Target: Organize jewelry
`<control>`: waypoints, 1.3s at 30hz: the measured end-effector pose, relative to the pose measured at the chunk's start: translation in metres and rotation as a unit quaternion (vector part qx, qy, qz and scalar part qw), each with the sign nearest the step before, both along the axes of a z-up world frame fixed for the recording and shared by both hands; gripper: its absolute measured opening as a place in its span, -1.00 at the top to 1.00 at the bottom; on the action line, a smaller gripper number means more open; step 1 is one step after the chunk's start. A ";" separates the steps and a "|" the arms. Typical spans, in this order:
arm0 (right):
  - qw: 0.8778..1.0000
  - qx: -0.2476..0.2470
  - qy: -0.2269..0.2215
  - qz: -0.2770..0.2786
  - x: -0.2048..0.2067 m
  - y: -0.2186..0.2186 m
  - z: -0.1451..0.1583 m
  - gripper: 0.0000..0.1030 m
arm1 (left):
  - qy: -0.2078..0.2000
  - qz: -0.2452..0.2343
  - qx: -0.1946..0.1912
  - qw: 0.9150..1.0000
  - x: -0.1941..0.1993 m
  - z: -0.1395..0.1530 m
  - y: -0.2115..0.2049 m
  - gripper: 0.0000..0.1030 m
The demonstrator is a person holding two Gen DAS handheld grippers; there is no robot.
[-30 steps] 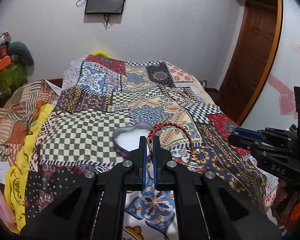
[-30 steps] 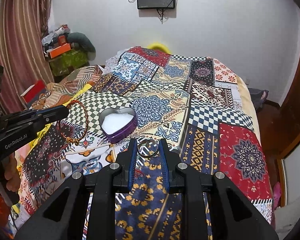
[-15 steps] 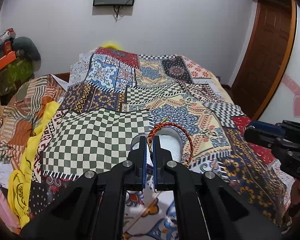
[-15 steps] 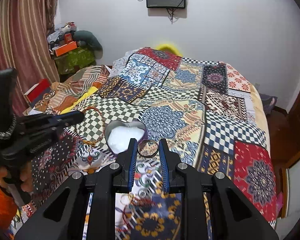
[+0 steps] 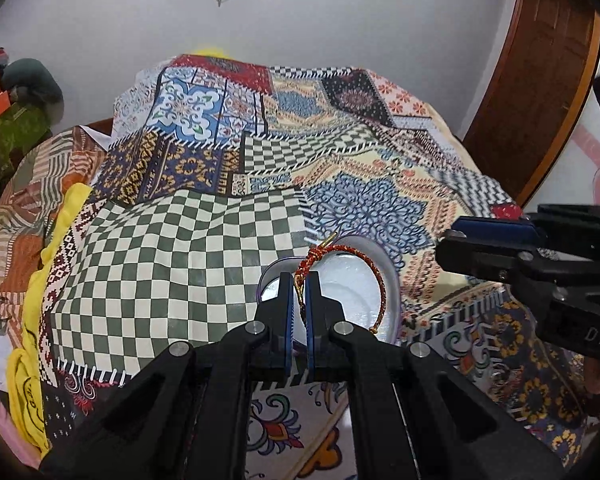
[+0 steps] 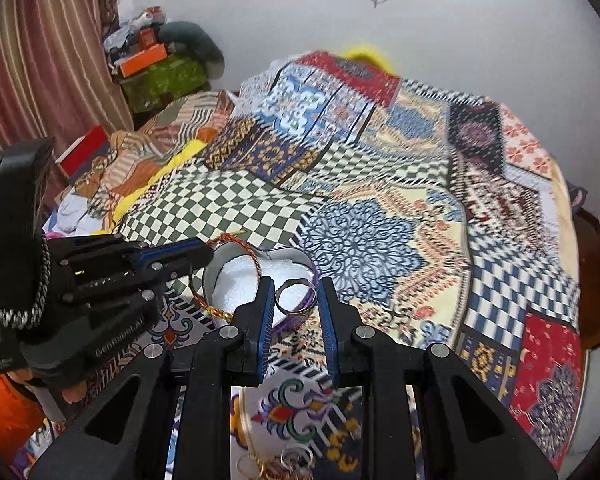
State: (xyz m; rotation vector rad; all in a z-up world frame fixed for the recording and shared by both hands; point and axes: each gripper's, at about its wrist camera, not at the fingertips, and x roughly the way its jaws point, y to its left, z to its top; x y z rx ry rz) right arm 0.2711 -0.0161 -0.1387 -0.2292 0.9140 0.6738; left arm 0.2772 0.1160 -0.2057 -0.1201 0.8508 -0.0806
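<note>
My left gripper point(image 5: 299, 280) is shut on a red and gold braided bracelet point(image 5: 376, 276) and holds it over the heart-shaped tin point(image 5: 392, 276) with a white lining. My right gripper point(image 6: 294, 286) is shut on a silver ring band point(image 6: 295, 300), held just above the near edge of the same tin point(image 6: 220, 260). The left gripper point(image 6: 204, 254) shows in the right wrist view with the bracelet point(image 6: 256, 264) hanging over the tin. The right gripper point(image 5: 460, 236) shows at the right of the left wrist view.
The tin sits on a patchwork bedspread point(image 5: 204, 240) covering a bed. More loose rings and chains point(image 6: 284, 460) lie on the spread near the bottom of the right wrist view. Clothes are piled at the left point(image 6: 100, 184), and a wooden door point(image 5: 532, 80) stands at the right.
Both grippers have moved forward toward the heart-shaped tin, each still holding its piece. The bracelet and the ring now hang over the tin.
</note>
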 end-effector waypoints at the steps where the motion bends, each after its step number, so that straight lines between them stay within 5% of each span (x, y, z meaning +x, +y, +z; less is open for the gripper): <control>1: 1.000 -0.001 0.007 0.003 0.003 0.002 -0.002 0.61 | 0.004 -0.001 -0.002 1.000 0.003 -0.003 0.001 0.93; 17: 0.993 -0.021 0.107 0.041 0.032 0.029 -0.039 0.61 | 0.023 -0.015 -0.004 1.000 0.013 -0.012 0.007 0.93; 25: 0.993 -0.032 0.109 0.038 0.033 0.034 -0.040 0.61 | 0.012 -0.007 -0.002 1.000 0.001 -0.001 0.012 0.86; 29: 0.993 -0.035 0.106 0.036 0.034 0.034 -0.038 0.53 | 0.007 -0.008 0.010 1.000 -0.008 0.009 0.011 0.64; 39: 0.998 -0.023 0.062 0.014 0.014 0.012 -0.005 0.49 | 0.000 0.004 0.005 1.000 -0.030 0.029 0.009 0.53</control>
